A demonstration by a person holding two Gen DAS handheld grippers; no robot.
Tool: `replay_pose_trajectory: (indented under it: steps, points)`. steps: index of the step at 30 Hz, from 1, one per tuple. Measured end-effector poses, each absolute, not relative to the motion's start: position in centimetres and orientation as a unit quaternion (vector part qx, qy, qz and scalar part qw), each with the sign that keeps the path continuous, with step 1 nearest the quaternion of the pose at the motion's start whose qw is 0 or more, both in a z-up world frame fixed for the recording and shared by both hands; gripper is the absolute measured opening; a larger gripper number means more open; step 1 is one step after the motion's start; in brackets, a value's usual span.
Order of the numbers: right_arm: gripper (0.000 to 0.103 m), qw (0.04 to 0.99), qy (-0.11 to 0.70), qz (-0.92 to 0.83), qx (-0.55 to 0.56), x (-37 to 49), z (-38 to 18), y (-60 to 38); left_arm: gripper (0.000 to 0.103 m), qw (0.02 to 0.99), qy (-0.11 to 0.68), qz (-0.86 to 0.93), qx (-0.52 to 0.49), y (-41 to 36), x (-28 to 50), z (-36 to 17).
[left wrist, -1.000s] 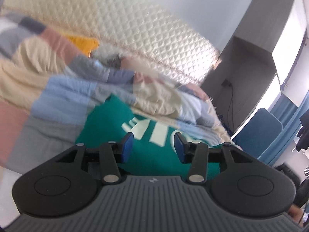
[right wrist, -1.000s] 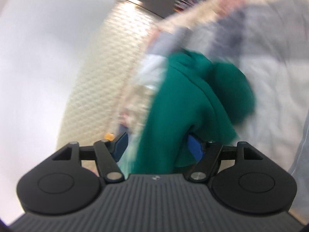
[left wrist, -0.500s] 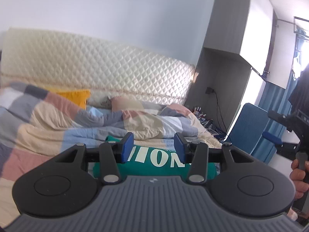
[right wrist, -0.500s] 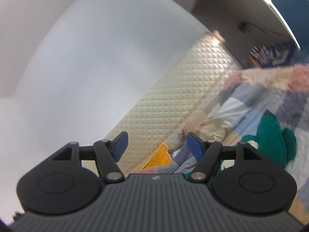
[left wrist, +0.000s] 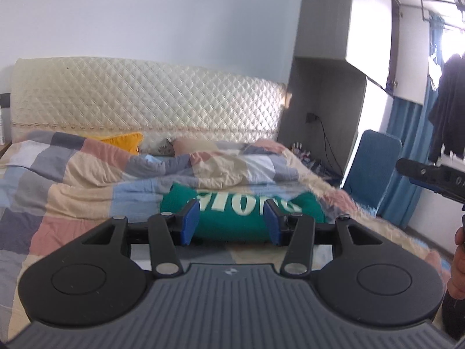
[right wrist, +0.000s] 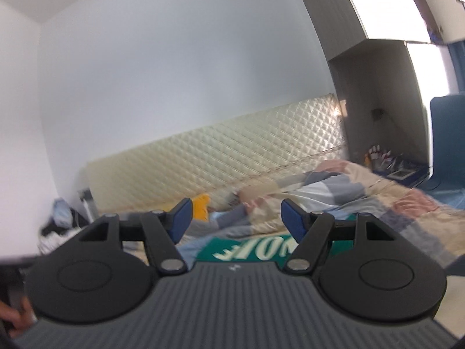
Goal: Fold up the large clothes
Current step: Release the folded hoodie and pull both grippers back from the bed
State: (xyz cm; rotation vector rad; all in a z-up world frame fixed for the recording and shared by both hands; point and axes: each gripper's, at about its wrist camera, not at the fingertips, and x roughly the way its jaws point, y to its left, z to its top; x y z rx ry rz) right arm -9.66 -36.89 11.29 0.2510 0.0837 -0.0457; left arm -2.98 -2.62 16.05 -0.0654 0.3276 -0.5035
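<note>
Nearest the left wrist camera, the left gripper (left wrist: 231, 222) stands with its blue-padded jaws spread wide and nothing between them. Beyond it, at 12 o'clock, the green sweatshirt (left wrist: 241, 213) lies folded into a compact block on the checked quilt (left wrist: 87, 186), white letters upside down on its top face. At 3 o'clock a hand (left wrist: 457, 264) shows at the frame edge under a black tool. In the right wrist view the right gripper (right wrist: 236, 222) is likewise spread wide and empty, held above the garment, whose lettered face appears just past the gripper body at 6 o'clock. Farther on, at 11 o'clock, a yellow pillow (left wrist: 125, 142) rests against the quilted headboard (left wrist: 145, 99); a blue chair (left wrist: 373, 168) stands at 2 o'clock.
</note>
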Motion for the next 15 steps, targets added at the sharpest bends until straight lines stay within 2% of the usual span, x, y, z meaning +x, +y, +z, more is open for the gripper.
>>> replay_pose_trajectory:
  steps: [7, 15]
  points:
    - [0.071, 0.990, 0.086, -0.050, 0.099, -10.4, 4.8, -35.5, 0.055, 0.954, 0.177, -0.242, -0.025, -3.0, -4.4, 10.9]
    - [0.070, 0.989, 0.116, -0.051, 0.081, -10.5, 1.0, -33.0, 0.055, 0.955, 0.185, -0.232, 0.009, -4.1, -4.5, 7.4]
